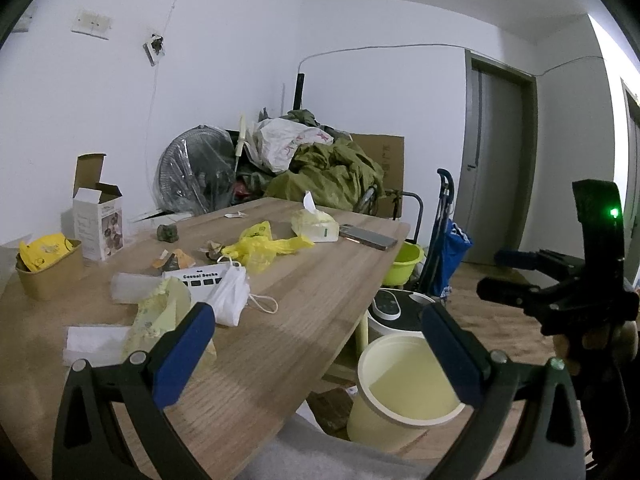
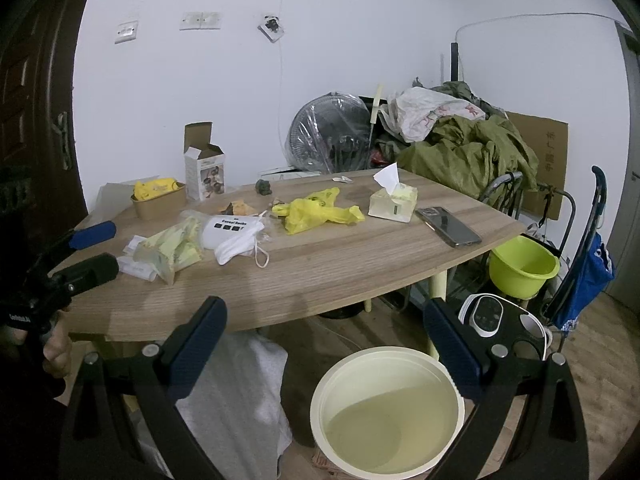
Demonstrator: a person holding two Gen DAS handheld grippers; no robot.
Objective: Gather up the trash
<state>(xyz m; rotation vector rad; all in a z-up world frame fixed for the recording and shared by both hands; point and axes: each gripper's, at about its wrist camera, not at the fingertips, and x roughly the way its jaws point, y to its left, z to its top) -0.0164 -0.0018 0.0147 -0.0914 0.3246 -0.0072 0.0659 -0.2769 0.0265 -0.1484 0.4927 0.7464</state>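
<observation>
Trash lies on the wooden table [image 2: 340,256]: a yellow plastic bag [image 2: 312,212], a white face mask [image 2: 240,248], a pale green wrapper [image 2: 172,248], a white sock packet [image 2: 232,228] and small scraps [image 2: 240,208]. A cream bin [image 2: 388,412] stands empty on the floor by the table's near edge; it also shows in the left wrist view [image 1: 404,388]. My left gripper [image 1: 316,320] is open and empty over the table's edge, near the mask [image 1: 230,296]. My right gripper [image 2: 324,316] is open and empty, above the bin.
On the table stand a tissue box [image 2: 394,200], a phone [image 2: 448,226], an open carton [image 2: 204,168] and a paper bowl holding a yellow pack [image 2: 158,198]. Beyond are a green basin [image 2: 522,268], a blue trolley [image 2: 588,268], a wrapped fan [image 2: 332,136] and piled clothes [image 2: 468,148].
</observation>
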